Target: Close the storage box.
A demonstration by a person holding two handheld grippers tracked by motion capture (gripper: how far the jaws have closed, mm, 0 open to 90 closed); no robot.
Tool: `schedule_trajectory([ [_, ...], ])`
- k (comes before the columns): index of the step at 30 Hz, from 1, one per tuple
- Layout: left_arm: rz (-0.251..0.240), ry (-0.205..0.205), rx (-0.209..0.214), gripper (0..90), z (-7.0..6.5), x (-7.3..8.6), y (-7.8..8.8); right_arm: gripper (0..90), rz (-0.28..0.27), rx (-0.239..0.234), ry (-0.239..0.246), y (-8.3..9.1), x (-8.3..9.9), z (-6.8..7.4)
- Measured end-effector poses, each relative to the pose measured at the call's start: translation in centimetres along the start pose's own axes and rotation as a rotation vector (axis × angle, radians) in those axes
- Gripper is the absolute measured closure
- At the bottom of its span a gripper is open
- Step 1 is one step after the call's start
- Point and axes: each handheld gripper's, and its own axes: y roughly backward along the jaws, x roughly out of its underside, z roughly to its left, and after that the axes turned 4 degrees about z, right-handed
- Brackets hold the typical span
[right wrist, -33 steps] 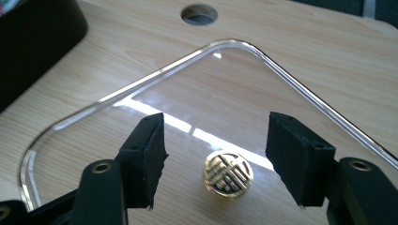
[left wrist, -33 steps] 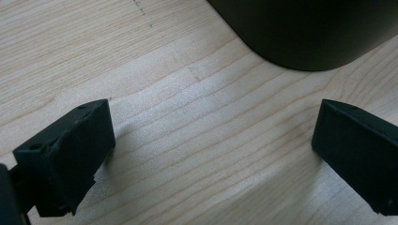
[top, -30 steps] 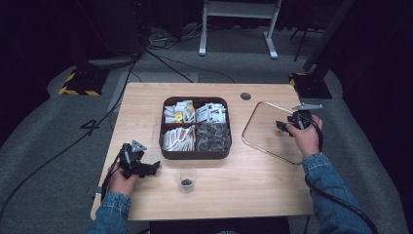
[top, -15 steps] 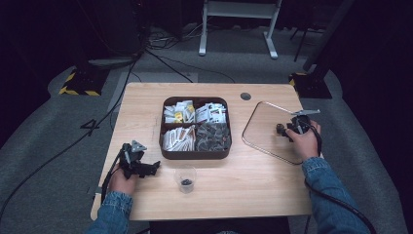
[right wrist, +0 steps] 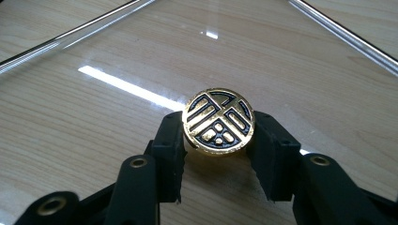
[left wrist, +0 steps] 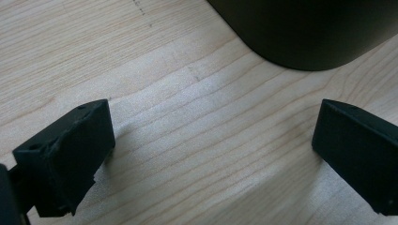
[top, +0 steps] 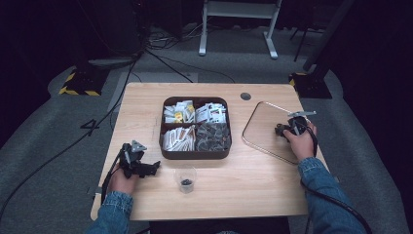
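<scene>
A clear glass lid (top: 263,134) with a metal rim lies flat on the table at the right. Its round gold knob (right wrist: 218,121), marked with a black pattern, sits between the jaws of my right gripper (right wrist: 218,129). Those jaws have just been closing, and both pads now press on the knob's sides. In the high view the right gripper (top: 284,129) is over the lid's right part. My left gripper (top: 155,166) rests low over the table at the front left. Its jaws stand wide open (left wrist: 213,140) with bare wood between them.
A dark brown four-compartment box (top: 195,154) of packets stands mid-table, its rounded corner (left wrist: 305,33) just ahead of the left gripper. A small clear cup (top: 185,178) with something dark inside stands in front of the box. A grommet hole (top: 245,96) is at the back.
The right hand has sunk a little onto the lid and its jaws have closed on the gold knob. The left hand has stayed where it was.
</scene>
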Motion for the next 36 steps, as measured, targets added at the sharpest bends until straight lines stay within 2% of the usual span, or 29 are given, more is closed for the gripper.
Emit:
schedule_trajectory([
  [18,0.0,0.0,0.0,0.0,0.0,0.0,0.0,58.8,-0.027,0.004,-0.001,0.5,0.1,-0.1],
  [24,0.0,0.0,0.0,0.0,0.0,0.0,0.0,58.8,-0.054,-0.007,0.009,1.6,-0.6,0.1],
  [29,0.0,0.0,0.0,0.0,0.0,0.0,0.0,58.7,-0.067,-0.01,0.037,2.8,-1.4,0.7],
  [36,0.0,0.0,0.0,0.0,0.0,0.0,0.0,58.8,-0.098,-0.039,0.048,4.5,-2.7,1.6],
])
